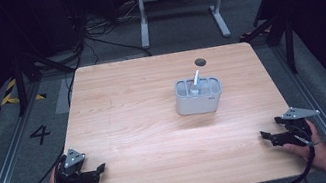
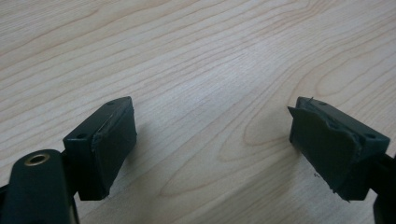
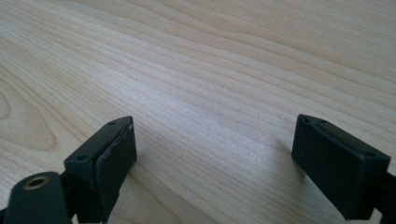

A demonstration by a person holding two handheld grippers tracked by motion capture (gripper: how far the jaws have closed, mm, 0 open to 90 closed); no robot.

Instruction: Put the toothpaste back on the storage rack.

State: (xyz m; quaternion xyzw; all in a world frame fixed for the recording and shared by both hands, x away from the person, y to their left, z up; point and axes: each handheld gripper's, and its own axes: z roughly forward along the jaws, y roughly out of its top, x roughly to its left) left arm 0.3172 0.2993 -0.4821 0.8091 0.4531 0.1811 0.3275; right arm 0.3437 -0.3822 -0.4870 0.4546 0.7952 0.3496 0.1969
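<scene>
Pale wood worktop (image 1: 146, 125) lies under me — my left gripper (image 1: 99, 169) at seven o'clock and right gripper (image 1: 263, 134) at five o'clock both gape wide, holding nothing; grey caddy (image 1: 198, 99) with its spoon (image 1: 195, 81) stands at one o'clock, well apart.

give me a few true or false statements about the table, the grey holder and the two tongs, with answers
1. The grey holder stands on the wooden table, right of centre. True.
2. The left tongs grip the holder. False: they rest open near the table's front left corner, far from it, nothing between the jaws.
3. A white utensil leans up out of the holder. True.
4. The right tongs are clamped on a spoon. False: their jaws stand apart over bare wood near the front right edge.
5. The holder lies tipped on its side. False: it stands upright, open top up.
</scene>
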